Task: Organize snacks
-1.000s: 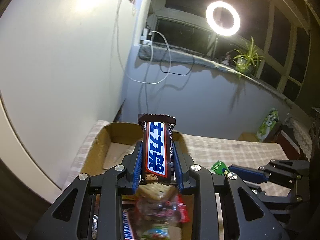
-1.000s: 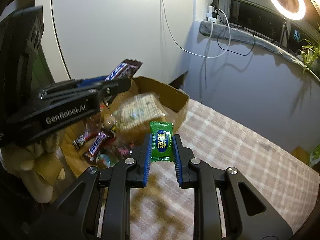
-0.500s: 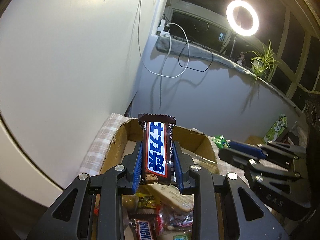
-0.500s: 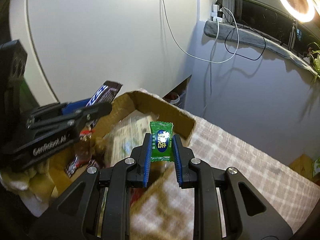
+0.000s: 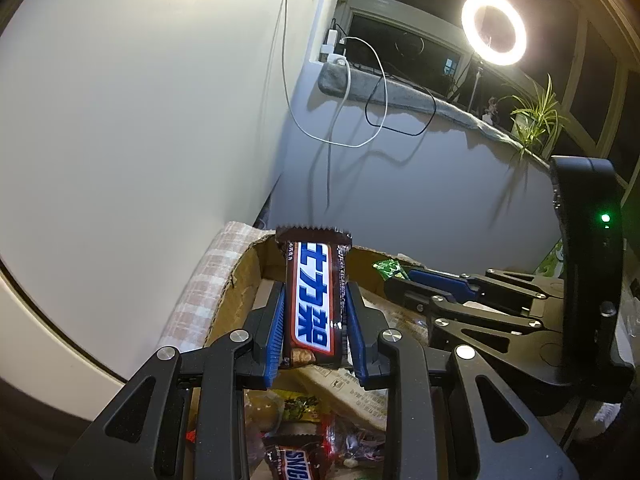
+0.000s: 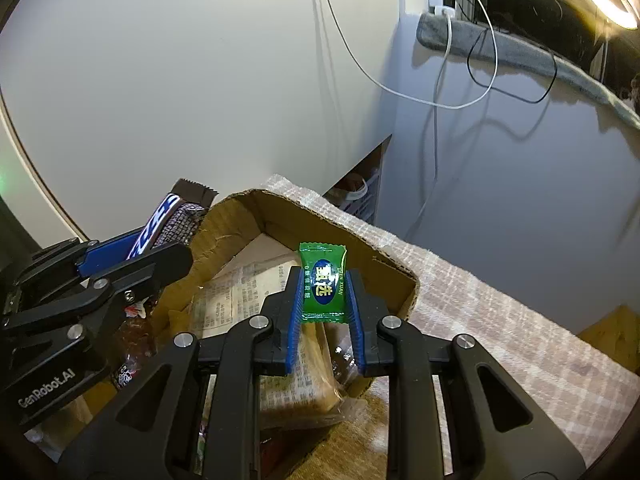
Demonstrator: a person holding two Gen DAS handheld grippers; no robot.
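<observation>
Left claw: closed on a Snickers bar, bar upright between the blue pads, top crimp above the fingertips; held over the left end of the cardboard box.
Cardboard box: open, sits on a checked cloth; whether a desk lies under the cloth cannot be told.
Left view only: a second Snickers bar and a yellow wrapper lying in the box below the claw; a ring light and a potted plant on the window ledge.
Right claw: closed on a green candy, label facing the camera, held over the box interior near its far right wall.
Right view only: a clear-wrapped cracker pack in the box beneath the claw; checked cloth running on to the right of the box.
Cross-check: each view shows the other claw from the side, both over the box, well apart.
</observation>
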